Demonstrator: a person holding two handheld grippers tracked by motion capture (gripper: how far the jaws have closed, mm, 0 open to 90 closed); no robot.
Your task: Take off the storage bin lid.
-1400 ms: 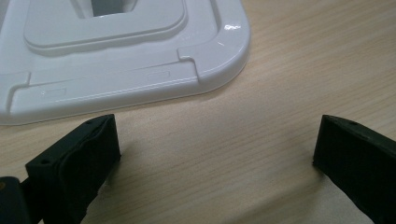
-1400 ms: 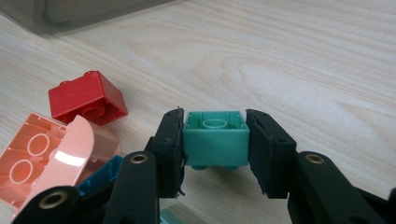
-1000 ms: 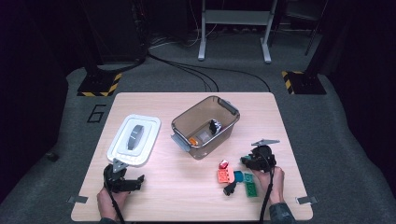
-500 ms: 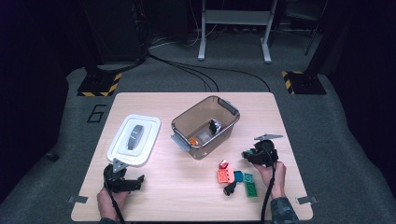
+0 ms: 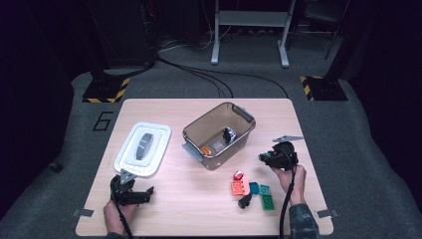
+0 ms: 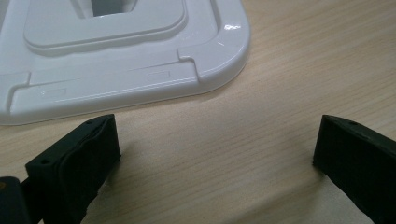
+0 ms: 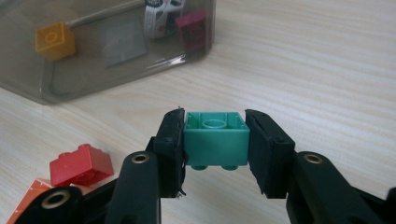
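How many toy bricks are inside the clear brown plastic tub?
2: an orange plastic brick near one corner, a dark red brick beside the white toy car. Others may hide.

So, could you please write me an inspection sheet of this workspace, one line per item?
Surface: light wooden table, flat, no spills seen.
Job's things: green brick clamped upside down in the right hand-held gripper; clear brown bin, open, with an orange brick and a small toy car inside; white lid lying flat beside the bin.
Clutter: loose bricks near the right hand.
Grippers: left hand-held gripper open, low over the table just short of the lid.
Cables: one trails from each gripper; more lie on the floor behind the table.
Surroundings: dark room, grey floor, metal stand legs, striped bases.
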